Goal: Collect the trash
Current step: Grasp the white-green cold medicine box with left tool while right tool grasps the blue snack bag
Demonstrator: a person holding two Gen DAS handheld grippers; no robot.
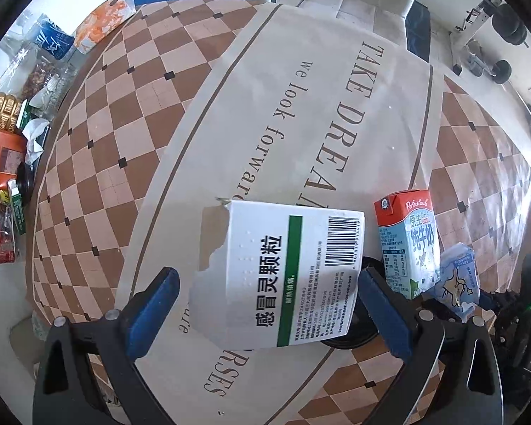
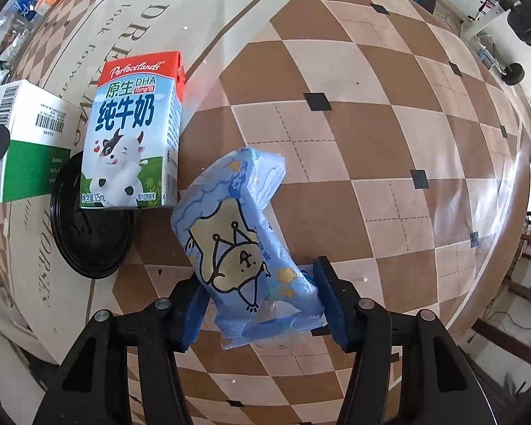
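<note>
A white medicine box (image 1: pixel 279 276) with a green stripe and a torn flap lies between the fingers of my left gripper (image 1: pixel 269 304); the jaws stand wide, with a gap on the left side. It also shows in the right wrist view (image 2: pixel 21 141). My right gripper (image 2: pixel 262 304) is shut on a blue cartoon tissue packet (image 2: pixel 240 255), which also shows in the left wrist view (image 1: pixel 456 279). A small milk carton (image 2: pixel 134 134) stands upright on a black round lid (image 2: pixel 88 233), beside the packet; it also shows in the left wrist view (image 1: pixel 407 241).
The table has a brown checkered cloth (image 1: pixel 124 124) with a cream printed runner (image 1: pixel 301 106). Snack packets, bottles and boxes (image 1: pixel 14 134) crowd its far left edge. Gym equipment (image 1: pixel 495 35) stands on the floor beyond the table.
</note>
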